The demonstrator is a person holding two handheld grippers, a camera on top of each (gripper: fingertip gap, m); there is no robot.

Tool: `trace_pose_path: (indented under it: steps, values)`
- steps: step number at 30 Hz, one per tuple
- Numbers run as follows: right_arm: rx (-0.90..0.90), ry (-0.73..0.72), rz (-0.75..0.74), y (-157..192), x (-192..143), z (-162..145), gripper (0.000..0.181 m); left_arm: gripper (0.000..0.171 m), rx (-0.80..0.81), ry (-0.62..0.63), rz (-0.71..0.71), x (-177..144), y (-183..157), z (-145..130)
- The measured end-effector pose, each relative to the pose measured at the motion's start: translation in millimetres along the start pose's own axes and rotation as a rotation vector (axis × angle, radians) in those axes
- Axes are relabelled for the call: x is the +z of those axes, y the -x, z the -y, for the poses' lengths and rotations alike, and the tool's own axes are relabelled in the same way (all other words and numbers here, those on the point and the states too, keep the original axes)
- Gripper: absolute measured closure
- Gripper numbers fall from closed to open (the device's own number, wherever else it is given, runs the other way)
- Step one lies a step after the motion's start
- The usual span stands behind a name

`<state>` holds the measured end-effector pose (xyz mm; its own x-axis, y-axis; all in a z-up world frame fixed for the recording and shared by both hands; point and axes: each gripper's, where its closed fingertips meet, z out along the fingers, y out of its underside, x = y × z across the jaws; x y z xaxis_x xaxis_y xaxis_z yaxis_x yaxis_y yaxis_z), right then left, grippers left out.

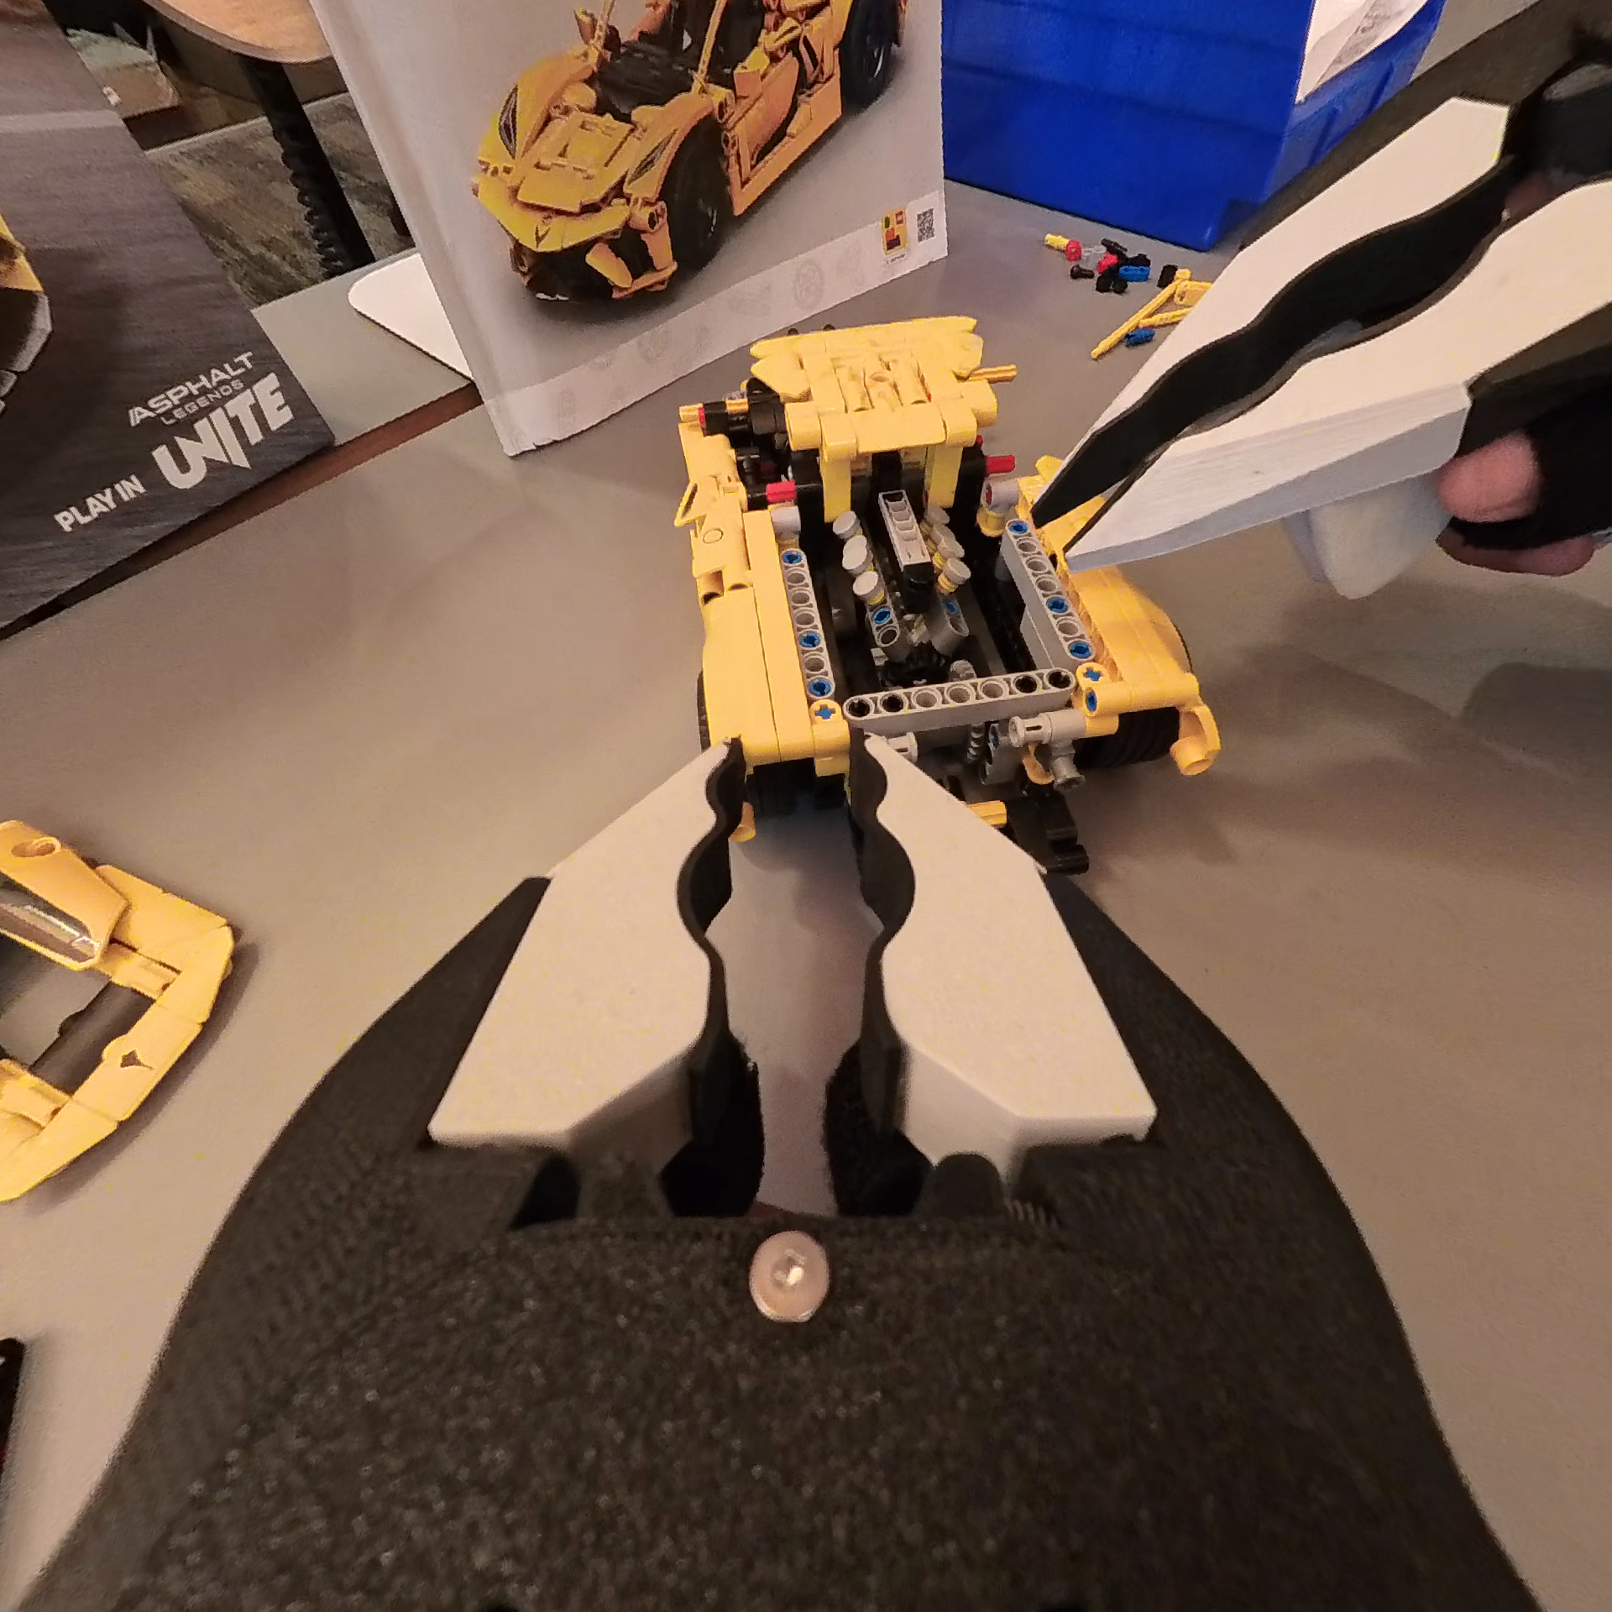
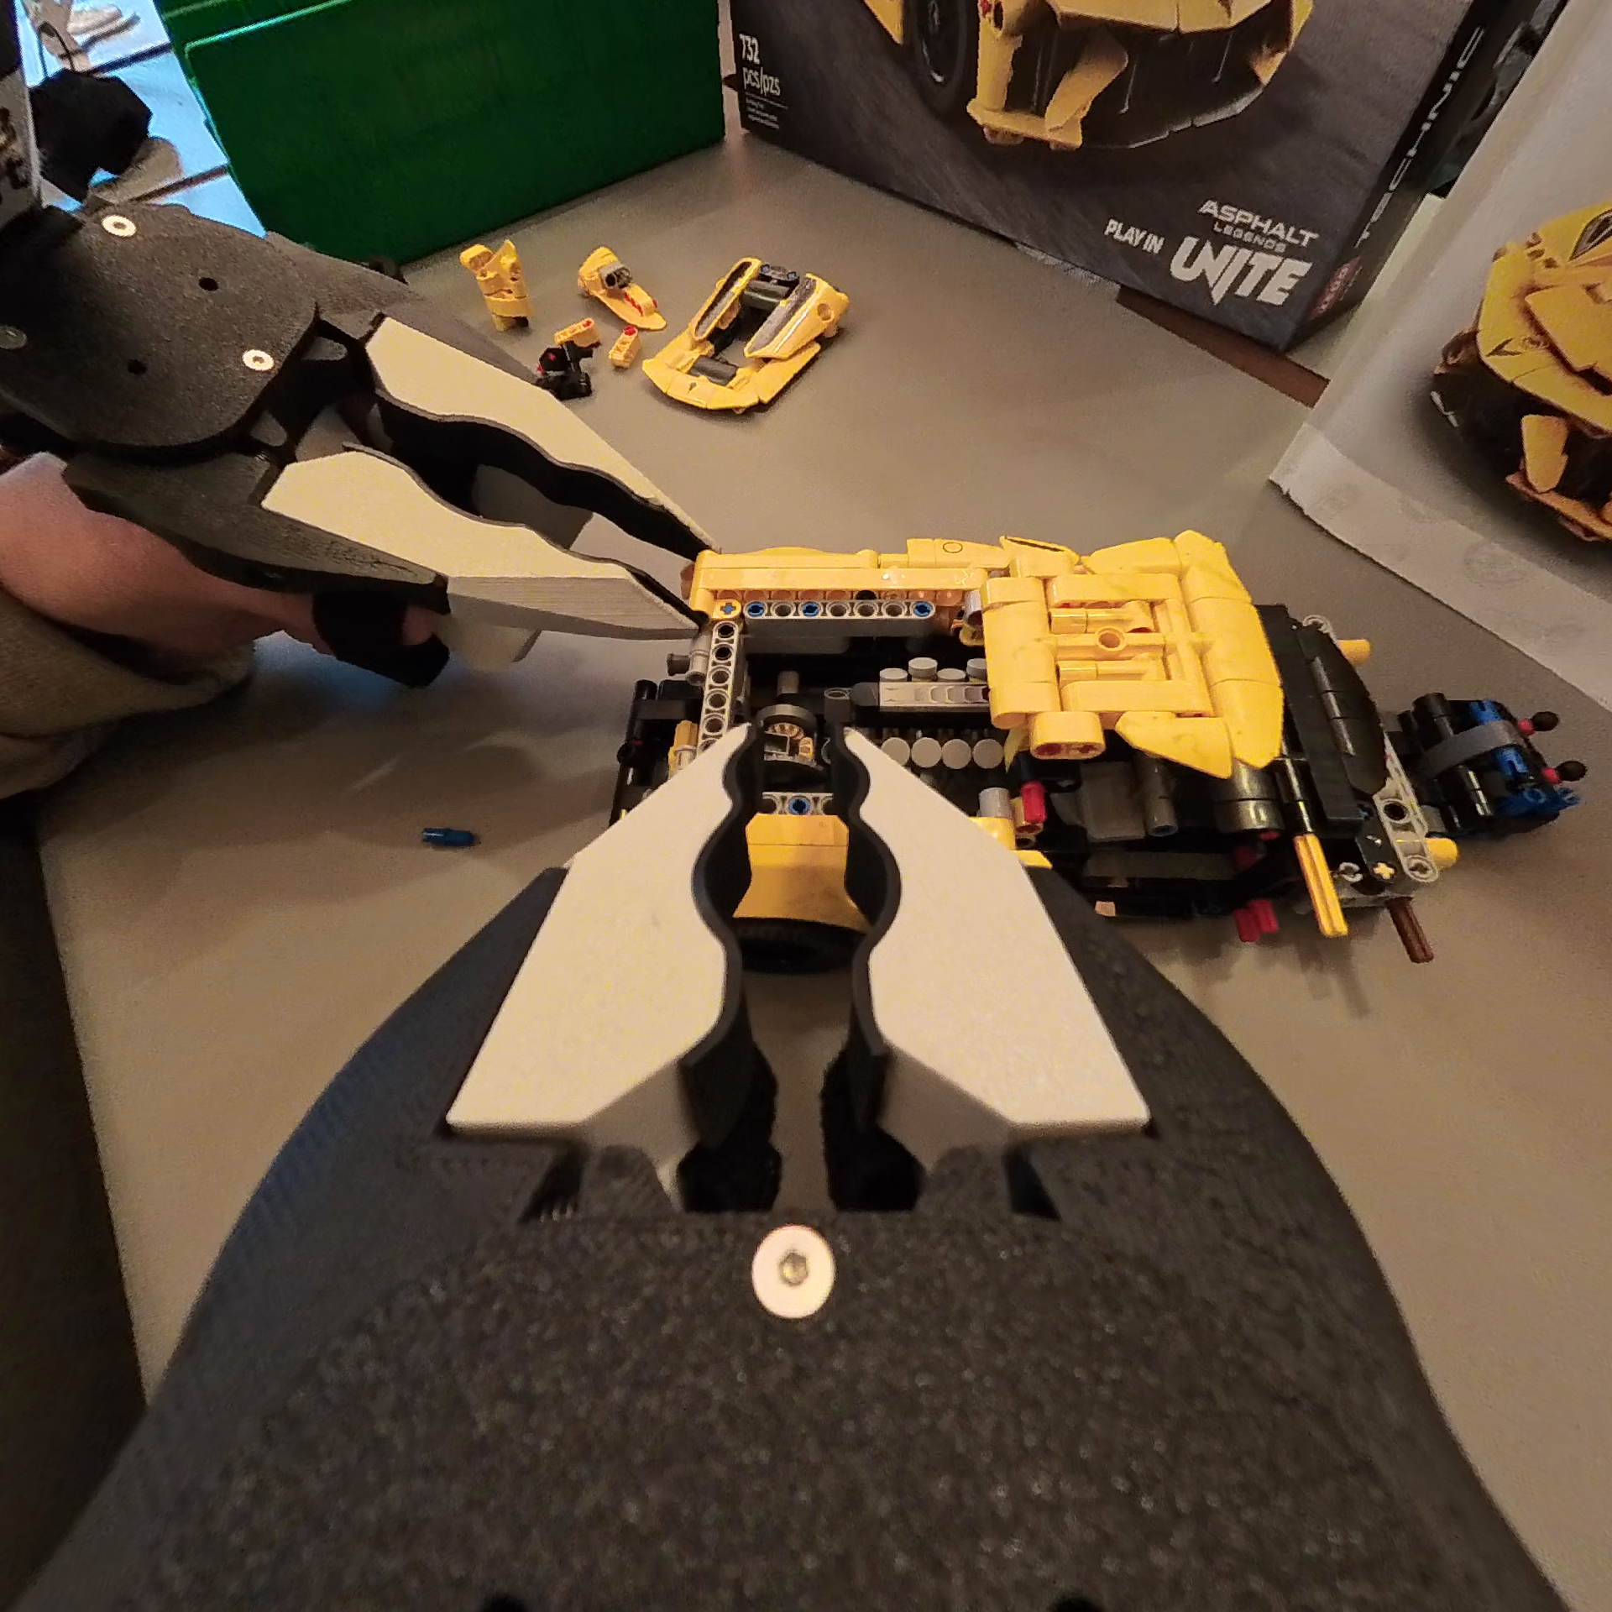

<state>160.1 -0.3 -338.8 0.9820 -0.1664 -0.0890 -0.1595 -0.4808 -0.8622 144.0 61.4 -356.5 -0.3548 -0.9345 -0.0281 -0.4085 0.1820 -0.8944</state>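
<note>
Yellow and black plastic bricks make up the model car (image 1: 881,410), which is set on the grey table (image 1: 436,698) directly ahead of the left gripper (image 1: 798,750) and just under the tips of the right gripper (image 2: 798,737).

The left gripper is held at the car's near end. Its jaws stand narrowly apart with a yellow corner of the body between them. Whether that corner is actually pinched cannot be told.

The right gripper is brought in from the car's side. Its jaws are parted a little and nothing is seen clamped. Its tips are at the side rail of the uncovered engine bay, beside a grey holed beam (image 1: 1042,584).

To the left of the left gripper a loose yellow body section (image 1: 131,986) lies well apart from the car. Beyond the car a propped booklet (image 1: 698,262), a dark box (image 1: 131,392) and a blue bin (image 1: 1134,105) are seen. Small loose pieces (image 1: 1116,270) are scattered in front of the bin.

The car is judged to be only pressed together. Any hold is therefore best taken on the stiff beams and not the thin panels. Force is best kept light and in line with the rails, and the car is best steadied from both ends.
</note>
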Motion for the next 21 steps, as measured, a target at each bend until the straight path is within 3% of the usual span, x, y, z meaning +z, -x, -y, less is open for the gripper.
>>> trace_pose_path:
  steps: [7,12,15,18,21]
  values:
    - [-0.107,-0.031,0.031,19.3,5.3,5.5,0.162,0.149,-0.074,0.005,-0.064,-8.2,-3.3,-1.8]
    - [-0.23,-0.021,-0.079,31.8,13.2,15.4,0.153,0.15,-0.13,-0.025,-0.151,-22.9,5.5,5.1]
    - [-0.306,0.013,-0.132,44.3,24.8,14.2,0.153,0.149,-0.261,-0.106,-0.124,-30.5,28.6,14.5]
    - [-0.358,0.044,-0.182,46.1,33.1,8.6,0.156,0.142,-0.396,-0.148,-0.218,-29.4,26.4,18.6]
    - [-0.299,0.048,-0.172,36.5,26.1,5.0,0.157,0.14,-0.449,-0.106,-0.275,-22.7,18.8,11.0]
